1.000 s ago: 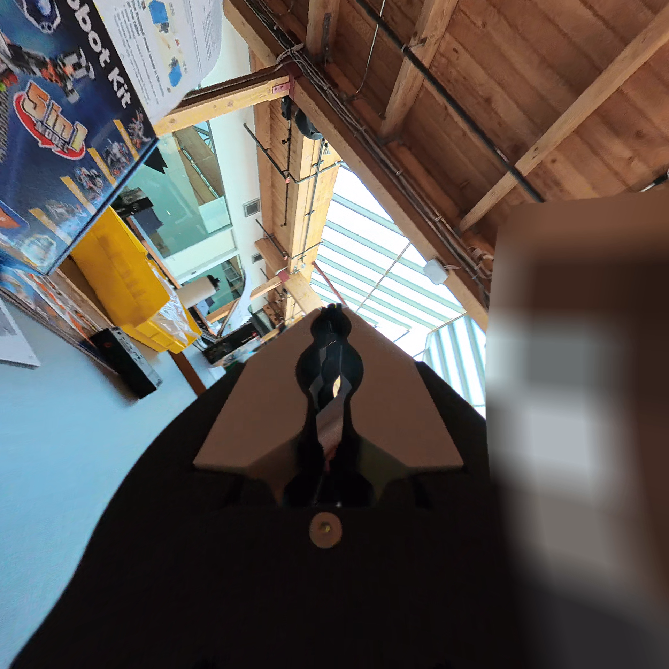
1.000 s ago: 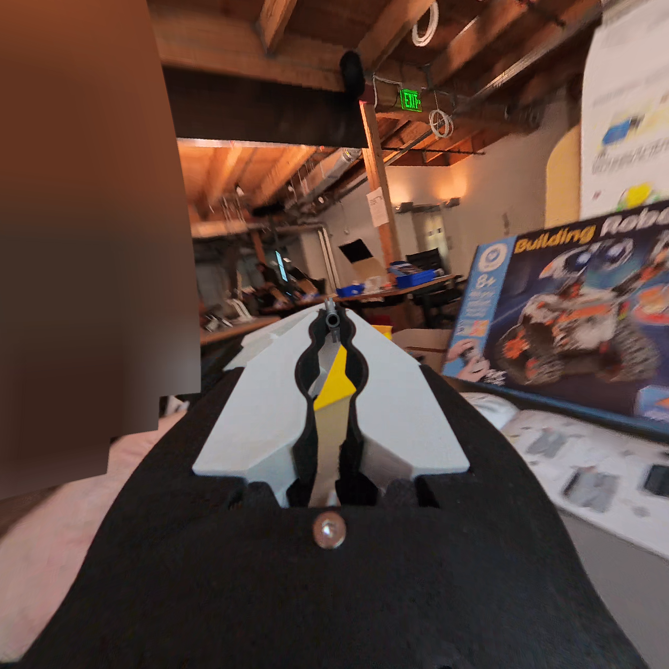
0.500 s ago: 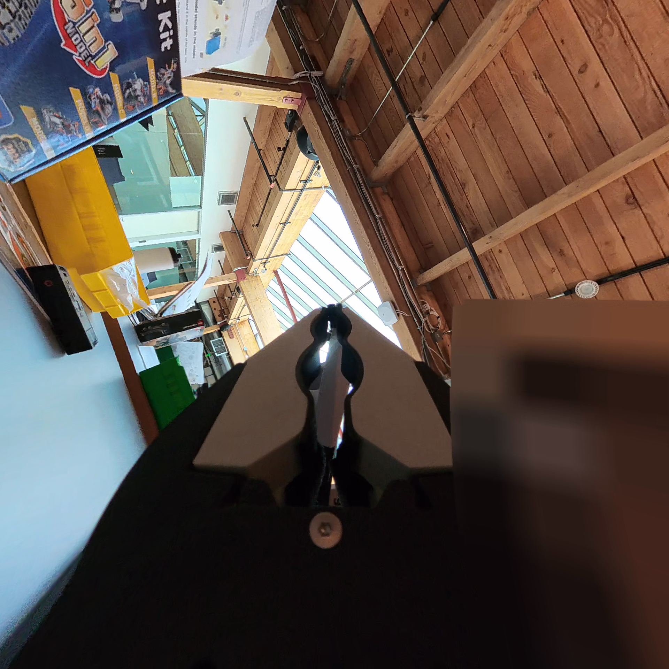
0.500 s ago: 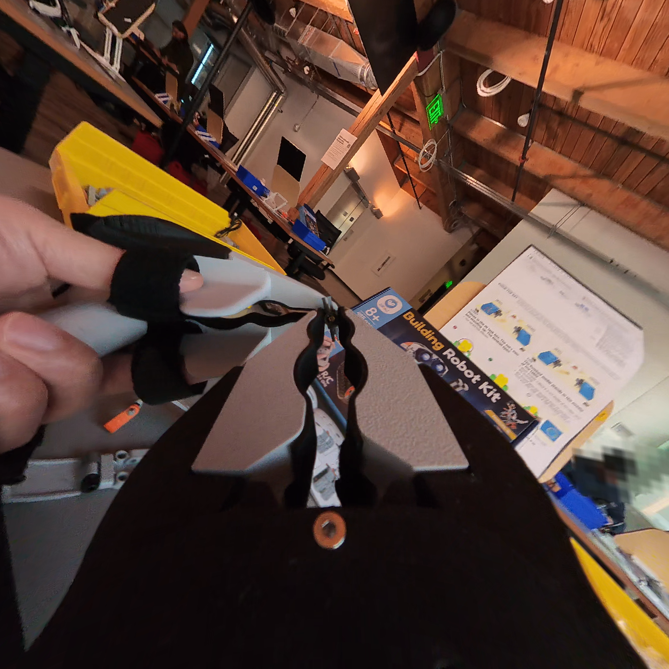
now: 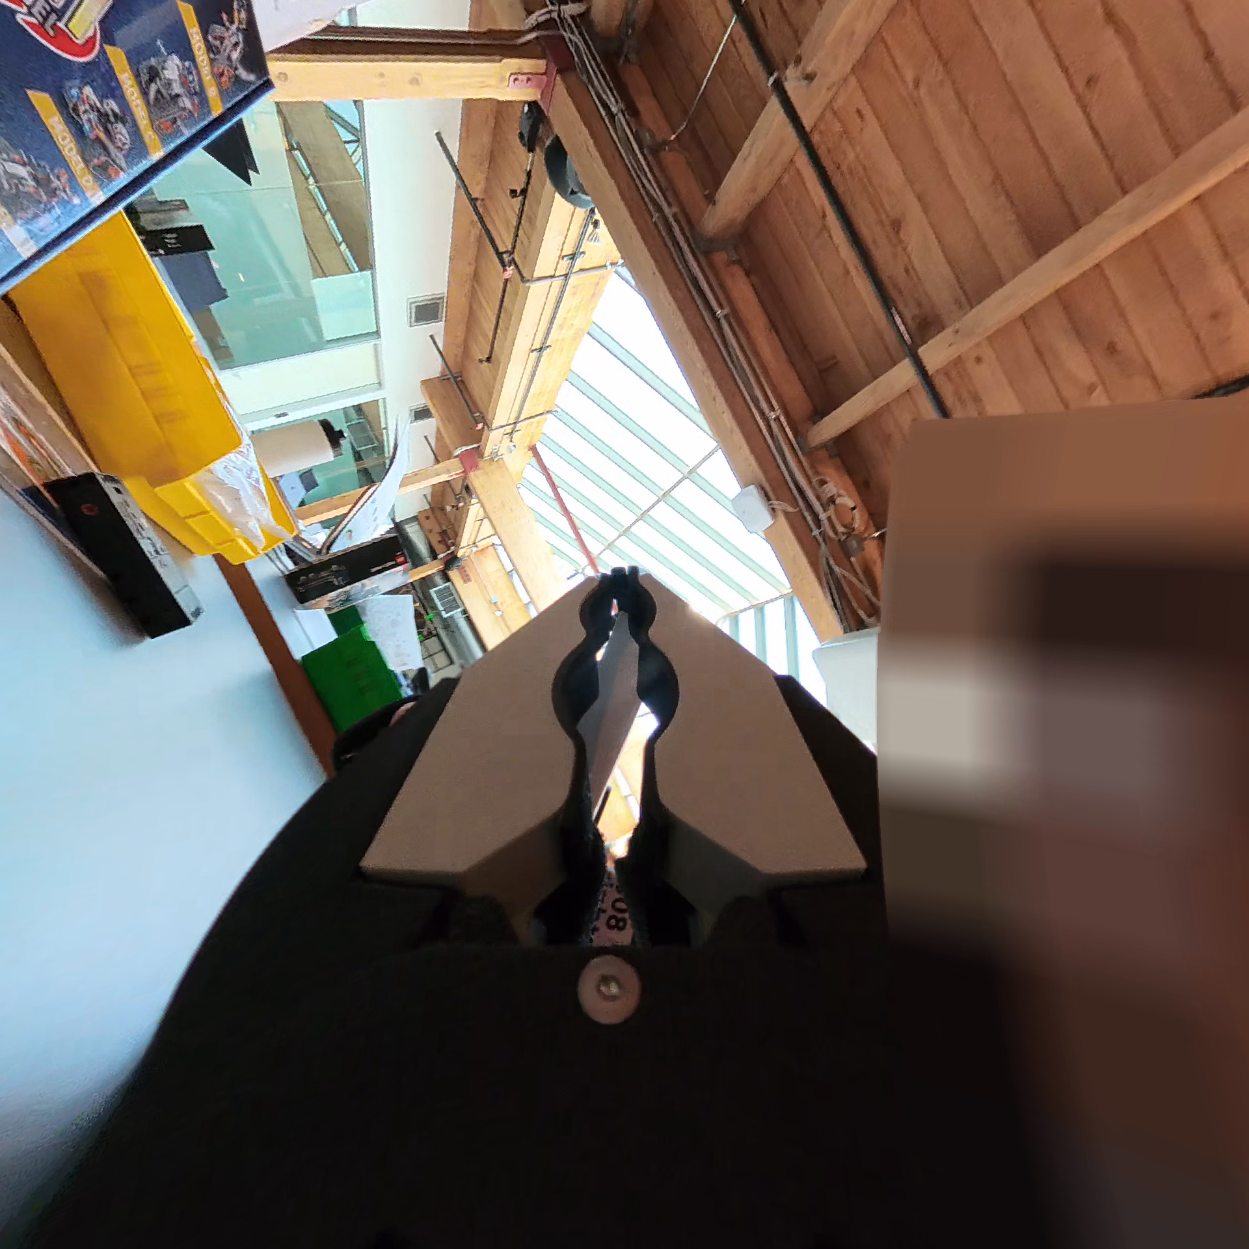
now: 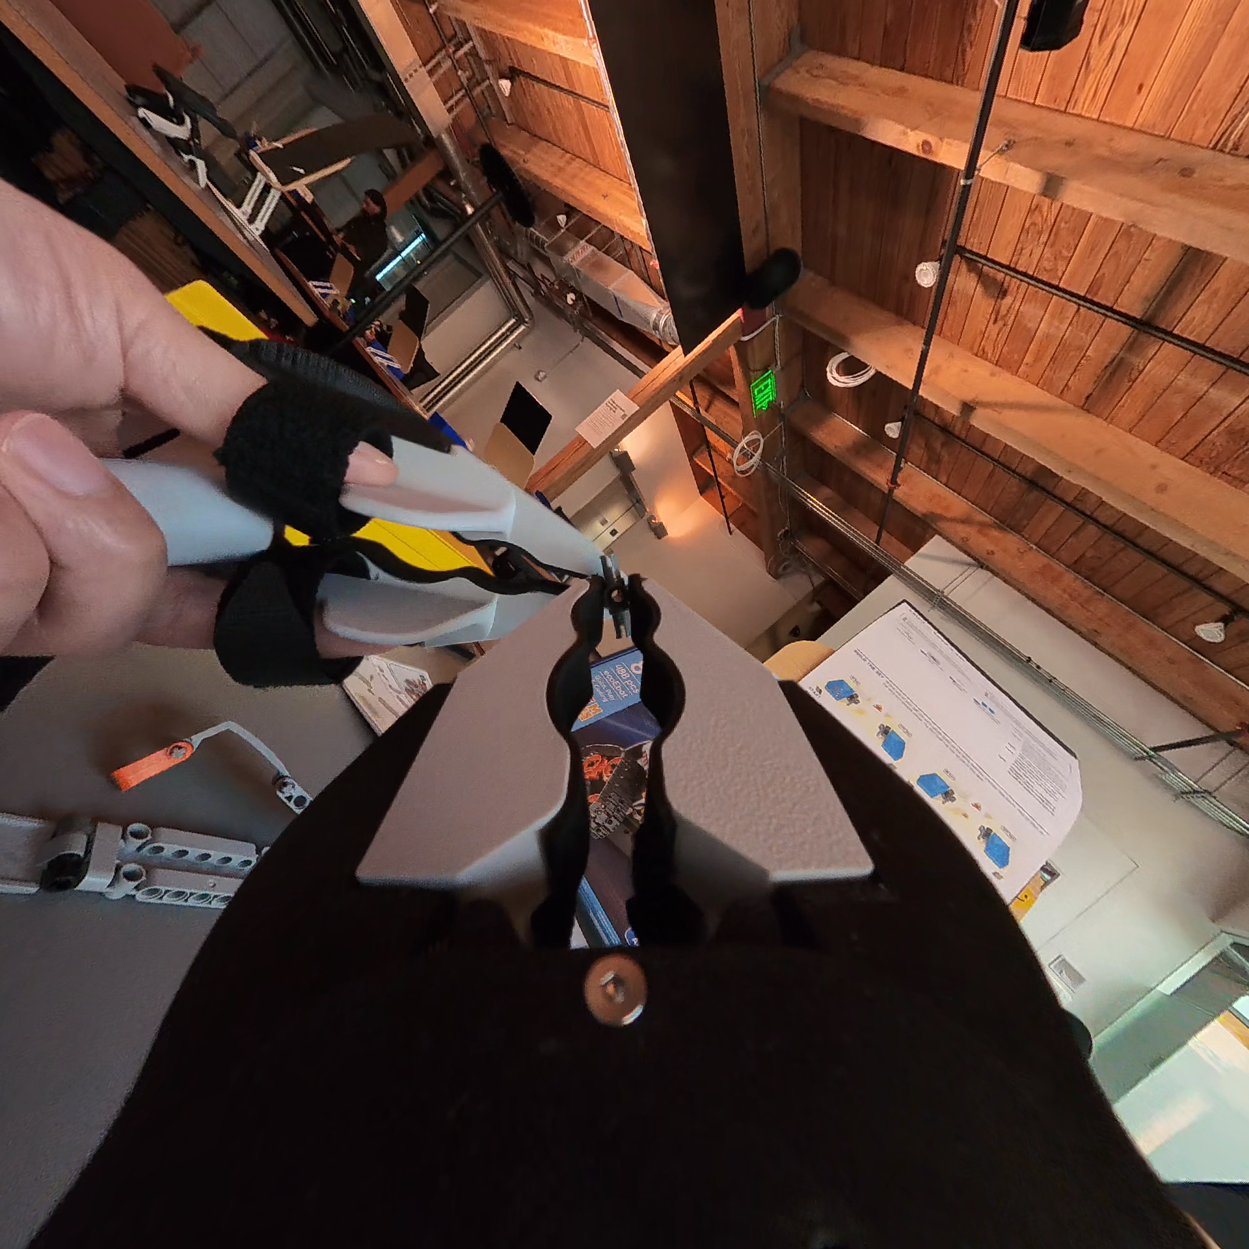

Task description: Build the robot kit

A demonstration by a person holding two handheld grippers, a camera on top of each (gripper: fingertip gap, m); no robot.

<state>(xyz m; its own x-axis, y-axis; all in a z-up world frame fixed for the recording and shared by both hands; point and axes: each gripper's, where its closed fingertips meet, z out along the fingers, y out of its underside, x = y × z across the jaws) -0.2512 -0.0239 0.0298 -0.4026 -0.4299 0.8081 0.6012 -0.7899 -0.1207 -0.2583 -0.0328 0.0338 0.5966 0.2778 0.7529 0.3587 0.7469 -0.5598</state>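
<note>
My right gripper (image 6: 616, 598) is shut on a small dark grey connector piece (image 6: 616, 595) with a round hole, held up in the air. In the right wrist view, my left gripper (image 6: 595, 573) comes in from the left, held by a hand (image 6: 74, 405) with black straps. Its jaws are shut and its tips touch the upper end of the connector; I cannot tell whether they pinch it. In the left wrist view the left gripper (image 5: 623, 578) is shut and points up at the wooden ceiling, with nothing clear between its tips.
On the grey table (image 6: 81, 960) lie an orange piece (image 6: 152, 767), a curved grey beam (image 6: 250, 740) and a grey beam assembly (image 6: 135, 862). A blue kit box (image 5: 115, 101), a printed sheet (image 6: 946, 750), a yellow bin (image 5: 128, 358) and a black box (image 5: 128, 554) stand behind. The grippers are tip to tip, or close to it. The grey beam assembly (image 6: 135, 862) is about equally far from each gripper, around 20 cm.
The right gripper swung from level to pointing upward and met the left gripper's tips at the connector. The left view shifted slightly. Both grippers stayed shut.
</note>
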